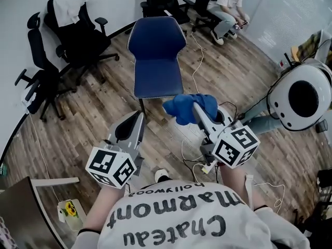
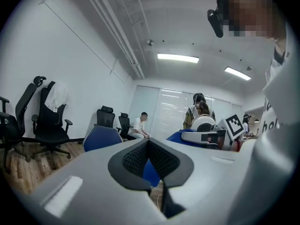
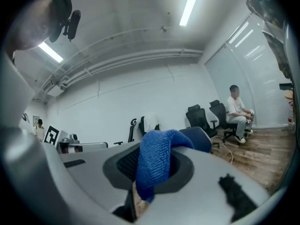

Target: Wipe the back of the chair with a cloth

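Observation:
A blue chair (image 1: 156,56) stands on the wood floor ahead of me, its back (image 1: 157,37) on the far side and its seat toward me. My right gripper (image 1: 197,109) is shut on a bunched blue cloth (image 1: 189,107), held just off the seat's near right corner. In the right gripper view the blue cloth (image 3: 156,161) hangs out between the jaws, with the blue chair (image 3: 200,138) behind it. My left gripper (image 1: 138,117) hovers near the seat's front edge, shut with nothing in it. In the left gripper view its pads (image 2: 140,157) meet, with the blue chair (image 2: 100,137) beyond.
Black office chairs (image 1: 77,34) stand along the left wall, others at the back beside a seated person (image 1: 228,8). A round white machine (image 1: 301,96) is at the right. Cables (image 1: 191,162) trail over the floor near my feet. A desk corner (image 1: 23,211) is at the lower left.

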Tool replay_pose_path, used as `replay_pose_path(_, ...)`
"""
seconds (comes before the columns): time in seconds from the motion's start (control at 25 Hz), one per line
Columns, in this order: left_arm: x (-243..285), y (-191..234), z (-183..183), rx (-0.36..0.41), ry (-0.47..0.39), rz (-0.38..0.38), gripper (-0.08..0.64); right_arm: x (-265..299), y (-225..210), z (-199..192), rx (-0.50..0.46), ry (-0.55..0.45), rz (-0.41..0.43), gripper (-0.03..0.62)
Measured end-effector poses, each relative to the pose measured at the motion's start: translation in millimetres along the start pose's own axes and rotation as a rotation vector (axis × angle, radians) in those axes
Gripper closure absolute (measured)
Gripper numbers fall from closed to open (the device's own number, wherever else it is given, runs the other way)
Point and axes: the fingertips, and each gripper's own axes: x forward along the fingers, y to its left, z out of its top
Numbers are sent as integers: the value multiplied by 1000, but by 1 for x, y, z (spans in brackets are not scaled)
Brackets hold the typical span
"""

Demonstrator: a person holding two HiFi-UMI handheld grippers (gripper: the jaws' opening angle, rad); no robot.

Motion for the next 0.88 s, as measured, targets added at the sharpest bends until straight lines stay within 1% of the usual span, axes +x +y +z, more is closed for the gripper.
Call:
replay_pose_path(0.12,12,20,4,-8,3,5,551,19,-9,0,4,8,-33,540)
replay_pose_path(0.28,21,40,5,-63,-1,3,551,38,-18,-8,6,43,-61,538)
replay_pose_path(0.4,26,52,8,-91,-4,-5,551,51,-22,-14,10,83,-80,538)
replay_pose_path(0.48,30,60,11,-109,-12,1,551,59,-30,-18,13,119,-117,538)
replay_pose_path(0.56,36,66,14,-125,-18,10,551,65,-41,-20,40,136,-148,538)
replay_pose_path(0.68,48,75,14,-129,-10,19,551,76,-54,-18,74,126,-162,538)
replay_pose_path(0.88,76,97,14,-118,-5,14,551,107,-75,-9,61,85,-151,538)
